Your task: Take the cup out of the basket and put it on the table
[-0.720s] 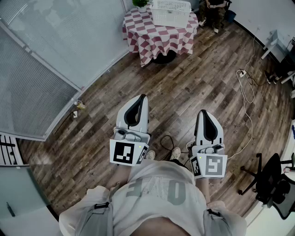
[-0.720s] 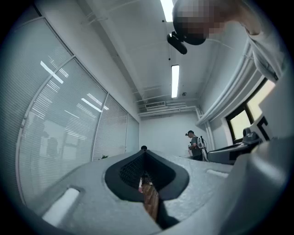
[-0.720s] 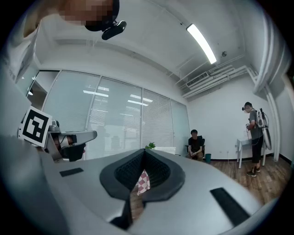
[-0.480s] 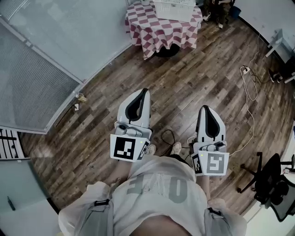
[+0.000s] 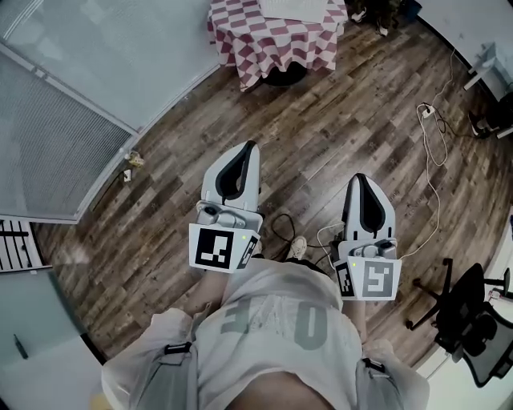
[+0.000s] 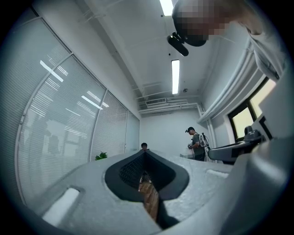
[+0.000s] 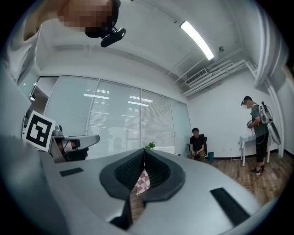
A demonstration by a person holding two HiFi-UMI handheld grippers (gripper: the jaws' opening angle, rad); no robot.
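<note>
**Well short of the table: approach with both grippers shut**

Left of centre, the left gripper (image 5: 248, 149) is held out at waist height. Its jaws are pressed together with nothing between them, and only floor shows through the slot behind the tips. Its marker cube (image 5: 218, 248) carries a black-and-white square pattern, not words.

Ahead of this gripper and a little to its right, well apart from both tips, stands the table (image 5: 237, 42) under a red-and-white checked cloth. The white basket (image 5: 293, 9) sits on it, cut by the frame edge. The cup cannot be seen from here; by the task it should lie inside the basket.

Right of centre, the right gripper (image 5: 358, 179) points level, jaws likewise closed and empty. Its own view frames a strip of the checked cloth through the slot. Its cube (image 5: 373, 280) bears a second pattern. Farther to its right stands a chair (image 5: 469, 316).

Step in hand, as judged: the walk-up, with no part of the lift begun. To do it well:
- Close the distance until the basket sits just ahead of the tips.
- Look in to find the cup.
- Spread one gripper's jaws before entering, clear of the basket wall.

Legible writing: large letters on the shirt (image 5: 280, 320), too foreshortened to read as a word. No brand shows.
</note>
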